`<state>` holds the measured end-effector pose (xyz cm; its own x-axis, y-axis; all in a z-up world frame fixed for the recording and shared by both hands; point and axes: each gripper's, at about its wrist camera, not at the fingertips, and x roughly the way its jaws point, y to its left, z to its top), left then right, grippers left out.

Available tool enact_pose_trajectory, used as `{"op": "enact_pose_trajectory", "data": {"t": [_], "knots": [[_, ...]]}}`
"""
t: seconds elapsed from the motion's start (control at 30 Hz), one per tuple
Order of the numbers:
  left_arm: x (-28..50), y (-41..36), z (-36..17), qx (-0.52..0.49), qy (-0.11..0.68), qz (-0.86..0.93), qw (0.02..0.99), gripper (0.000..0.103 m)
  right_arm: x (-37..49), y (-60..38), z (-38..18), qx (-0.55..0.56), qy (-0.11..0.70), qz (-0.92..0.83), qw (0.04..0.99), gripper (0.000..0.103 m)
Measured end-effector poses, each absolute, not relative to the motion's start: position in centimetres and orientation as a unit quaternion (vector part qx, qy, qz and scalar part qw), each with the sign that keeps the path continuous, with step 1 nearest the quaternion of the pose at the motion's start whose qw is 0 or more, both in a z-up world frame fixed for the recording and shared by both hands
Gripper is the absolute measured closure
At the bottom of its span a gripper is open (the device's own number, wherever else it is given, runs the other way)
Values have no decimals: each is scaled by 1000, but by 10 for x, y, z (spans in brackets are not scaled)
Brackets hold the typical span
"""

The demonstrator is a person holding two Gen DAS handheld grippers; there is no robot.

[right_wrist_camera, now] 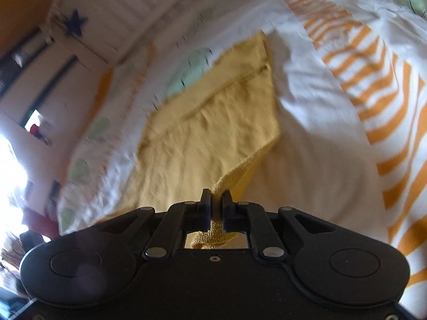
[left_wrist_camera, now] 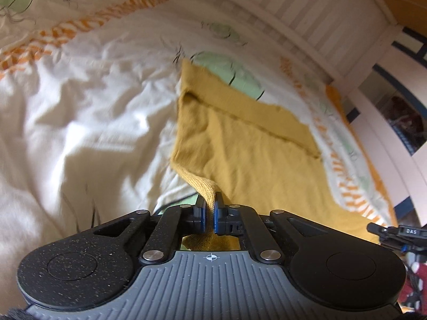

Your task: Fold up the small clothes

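Observation:
A mustard-yellow garment (left_wrist_camera: pixel 240 133) lies spread on a bed, with a seam running across its far part. My left gripper (left_wrist_camera: pixel 210 202) is shut on the garment's near left corner, a ribbed edge pinched between the pads and pulled up off the bed. In the right wrist view the same yellow garment (right_wrist_camera: pixel 208 122) stretches away from me, and my right gripper (right_wrist_camera: pixel 216 200) is shut on its near right corner, which also rises from the bedding. The tip of the right gripper (left_wrist_camera: pixel 392 233) shows at the left wrist view's right edge.
The bedding (left_wrist_camera: pixel 88 112) is white with green shapes and orange stripes (right_wrist_camera: pixel 373 85), and wrinkled. A white slatted headboard (left_wrist_camera: pixel 307 13) runs along the far side. Shelves and room clutter (right_wrist_camera: pixel 32 53) lie beyond the bed's edge.

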<state>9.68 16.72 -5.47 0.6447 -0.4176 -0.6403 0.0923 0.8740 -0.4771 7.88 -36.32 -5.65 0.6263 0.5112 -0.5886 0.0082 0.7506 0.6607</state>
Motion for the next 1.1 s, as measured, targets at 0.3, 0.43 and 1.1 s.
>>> {"op": "enact_pose_trajectory", "data": {"t": [0.3, 0.43, 1.1], "knots": [[135, 173, -23, -236, 353, -144, 894, 99, 107, -379, -34, 366, 331, 153, 856, 88], [160, 171, -11, -246, 336, -145, 897, 99, 130, -383, -25, 377, 304, 147, 863, 88], [300, 154, -33, -268, 320, -99, 903, 99, 267, -406, -42, 402, 277, 75, 870, 88]]}}
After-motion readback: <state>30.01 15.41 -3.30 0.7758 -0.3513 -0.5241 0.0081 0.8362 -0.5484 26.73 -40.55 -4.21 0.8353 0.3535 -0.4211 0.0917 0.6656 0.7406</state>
